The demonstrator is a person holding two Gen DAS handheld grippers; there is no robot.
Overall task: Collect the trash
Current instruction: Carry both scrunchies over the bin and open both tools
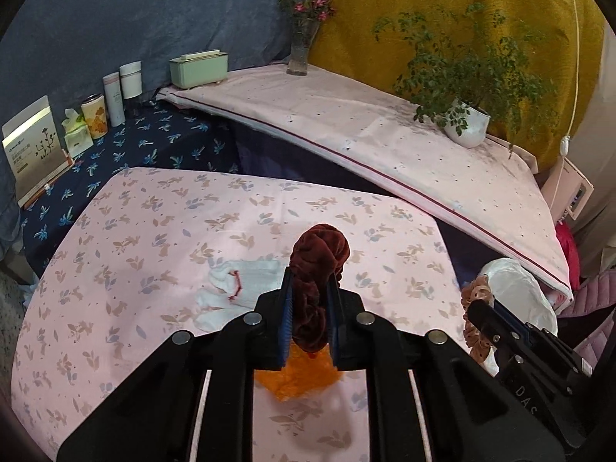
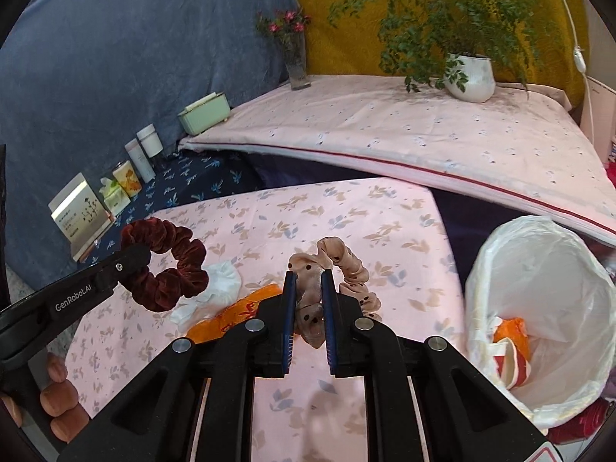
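The left gripper (image 1: 310,288) is clamping a dark red scrunchie (image 1: 317,265) above the table (image 1: 115,269). The right gripper (image 2: 308,288) is clamping a beige dotted scrunchie (image 2: 346,269) beside the lined bin (image 2: 539,308).

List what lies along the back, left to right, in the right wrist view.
Standing card → tissue pack → floral tin → white tube → white jar → mint green box → glass flower vase → white plant pot.
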